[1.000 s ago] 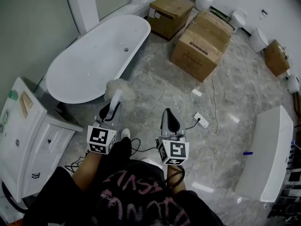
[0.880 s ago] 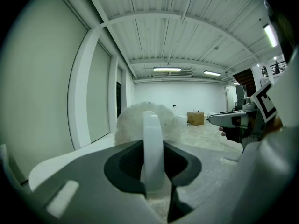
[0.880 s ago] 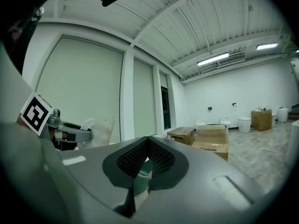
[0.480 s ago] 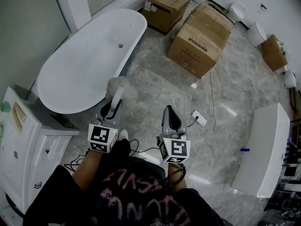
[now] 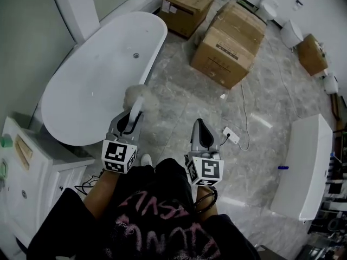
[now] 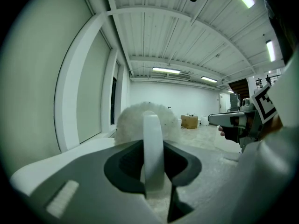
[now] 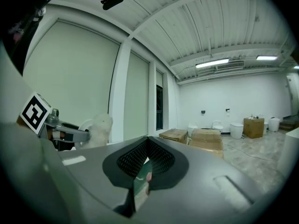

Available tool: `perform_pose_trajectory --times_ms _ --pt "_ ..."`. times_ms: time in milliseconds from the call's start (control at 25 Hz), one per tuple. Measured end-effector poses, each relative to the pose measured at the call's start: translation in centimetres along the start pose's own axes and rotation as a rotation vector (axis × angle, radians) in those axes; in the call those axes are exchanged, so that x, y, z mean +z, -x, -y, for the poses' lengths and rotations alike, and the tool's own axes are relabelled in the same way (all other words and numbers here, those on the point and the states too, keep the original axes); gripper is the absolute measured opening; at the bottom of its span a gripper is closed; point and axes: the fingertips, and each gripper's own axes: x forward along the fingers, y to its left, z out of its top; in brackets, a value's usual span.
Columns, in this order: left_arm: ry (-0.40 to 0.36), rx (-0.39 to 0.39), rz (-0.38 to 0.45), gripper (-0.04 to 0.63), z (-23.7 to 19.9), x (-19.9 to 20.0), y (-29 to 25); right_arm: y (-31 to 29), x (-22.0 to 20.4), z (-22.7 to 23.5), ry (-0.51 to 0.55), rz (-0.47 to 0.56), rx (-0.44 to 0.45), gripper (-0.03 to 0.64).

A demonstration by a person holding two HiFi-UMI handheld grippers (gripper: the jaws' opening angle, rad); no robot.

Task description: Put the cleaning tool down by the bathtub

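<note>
My left gripper is shut on the white handle of the cleaning tool, whose fluffy white head points forward, at the near rim of the white bathtub. In the left gripper view the handle stands upright between the jaws, with the fluffy head behind it. My right gripper is shut with nothing in it and hovers over the marble floor, right of the tool. The right gripper view shows the shut jaws and the tool's head at left.
Two large cardboard boxes and a smaller one stand beyond the tub. A white cabinet is at left. A power strip with its cable lies on the floor. A long white fixture is at right, and toilets are at the far wall.
The view has drifted a little toward the bathtub. The tool's head now lies closer to the tub's rim. Both grippers keep their hold and pose.
</note>
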Motion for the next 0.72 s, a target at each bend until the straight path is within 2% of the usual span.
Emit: perform_pose_trajectory --times_ms 200,720 --pt "-0.010 -0.014 0.014 0.080 -0.8 0.7 -0.7 -0.7 0.1 0.4 0.006 0.000 -0.030 0.012" --pt "-0.040 -0.011 0.007 0.080 -3.0 1.1 -3.2 -3.5 -0.7 2.1 -0.024 -0.025 -0.022 0.014"
